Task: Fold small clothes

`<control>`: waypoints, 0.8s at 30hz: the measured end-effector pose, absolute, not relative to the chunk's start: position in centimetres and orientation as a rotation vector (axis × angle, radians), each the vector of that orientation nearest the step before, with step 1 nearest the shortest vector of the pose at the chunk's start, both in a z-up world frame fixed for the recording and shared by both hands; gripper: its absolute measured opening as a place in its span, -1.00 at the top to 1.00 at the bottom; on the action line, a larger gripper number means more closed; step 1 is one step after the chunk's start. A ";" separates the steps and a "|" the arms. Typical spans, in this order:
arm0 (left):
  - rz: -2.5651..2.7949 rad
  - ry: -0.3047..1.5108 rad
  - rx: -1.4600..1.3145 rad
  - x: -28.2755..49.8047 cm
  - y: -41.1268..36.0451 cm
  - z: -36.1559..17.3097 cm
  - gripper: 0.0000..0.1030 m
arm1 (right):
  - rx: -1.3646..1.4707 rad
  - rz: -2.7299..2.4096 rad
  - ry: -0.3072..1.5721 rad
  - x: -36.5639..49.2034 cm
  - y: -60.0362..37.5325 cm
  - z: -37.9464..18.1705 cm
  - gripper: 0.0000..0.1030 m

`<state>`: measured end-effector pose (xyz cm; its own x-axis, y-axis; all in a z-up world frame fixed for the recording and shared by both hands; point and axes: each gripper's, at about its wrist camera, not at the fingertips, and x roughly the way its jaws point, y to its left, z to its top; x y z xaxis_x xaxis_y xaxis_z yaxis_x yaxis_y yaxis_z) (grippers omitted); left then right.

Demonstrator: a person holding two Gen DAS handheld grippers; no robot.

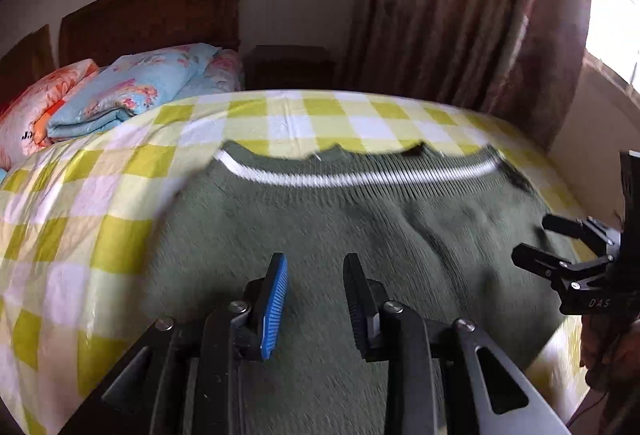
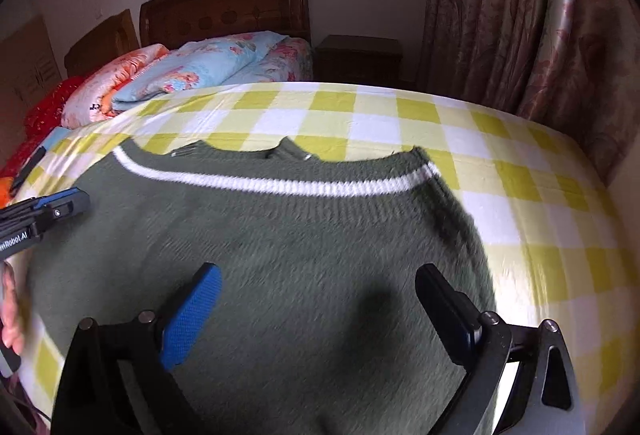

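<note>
A dark green knit sweater [image 1: 320, 219] with a white stripe [image 1: 344, 179] near its far hem lies spread flat on the yellow-and-white checked bedsheet [image 1: 80, 203]. My left gripper [image 1: 316, 258] hovers over the near part of the sweater, its jaws a little apart with nothing between them. My right gripper [image 2: 318, 269] hangs above the same sweater [image 2: 280, 235], jaws wide open and empty. Each gripper also shows in the other's view: the right gripper [image 1: 538, 239] at the sweater's right edge, the left gripper [image 2: 74, 201] at its left edge.
Folded floral quilts [image 2: 192, 71] are stacked at the head of the bed before a dark wooden headboard [image 2: 232, 7]. A nightstand [image 2: 358, 59] and long curtains [image 2: 520, 15] stand beyond the bed. A hand [image 2: 10, 315] shows at the left edge.
</note>
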<state>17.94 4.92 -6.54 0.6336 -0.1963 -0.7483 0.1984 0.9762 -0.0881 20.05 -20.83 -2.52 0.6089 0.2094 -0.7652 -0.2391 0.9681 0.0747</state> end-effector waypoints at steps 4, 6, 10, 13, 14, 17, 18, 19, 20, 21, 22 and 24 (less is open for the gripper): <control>-0.199 0.792 0.175 13.5 3.4 -8.6 0.25 | -0.186 0.244 0.853 15.9 -19.7 -4.3 -1.00; -0.200 0.770 0.162 12.4 4.3 -8.7 0.08 | -0.140 0.256 0.864 15.1 -21.3 -4.3 -1.00; -0.209 0.799 0.114 12.7 5.9 -8.7 -0.18 | -0.108 0.255 0.864 14.5 -24.3 -4.1 -1.00; -0.186 0.802 0.111 13.0 6.1 -8.8 -0.31 | -0.148 0.221 0.862 13.9 -24.8 -4.2 -1.00; -0.183 0.801 0.107 13.0 6.1 -8.9 -0.32 | -0.147 0.209 0.866 13.8 -24.9 -4.2 -1.00; -0.179 0.789 0.120 12.8 6.0 -8.9 -0.33 | -0.148 0.123 0.887 13.5 -24.6 -3.4 -1.00; -0.178 0.788 0.119 12.8 6.0 -8.9 -0.33 | -0.138 0.124 0.878 13.3 -24.4 -3.0 -1.00; -0.176 0.789 0.117 12.8 6.0 -8.9 -0.33 | -0.133 0.140 0.868 13.1 -24.0 -2.7 -1.00; -0.175 0.788 0.117 12.8 6.0 -8.9 -0.33 | -0.141 0.161 0.859 12.8 -23.4 -2.5 -1.00; -0.176 0.787 0.117 12.7 6.0 -8.9 -0.34 | -0.165 0.174 0.852 12.7 -22.7 -2.5 -1.00; -0.177 0.785 0.118 12.7 6.0 -8.9 -0.34 | -0.201 0.179 0.854 12.7 -21.9 -2.9 -1.00; -0.180 0.781 0.119 12.7 6.0 -9.0 -0.34 | -0.256 0.170 0.896 13.1 -21.3 -4.4 -1.00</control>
<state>12.72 6.00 -8.99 0.6960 -0.1171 -0.7085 0.2047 0.9780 0.0395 13.06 -21.29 -4.41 0.6139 0.0396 -0.7884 -0.2524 0.9562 -0.1484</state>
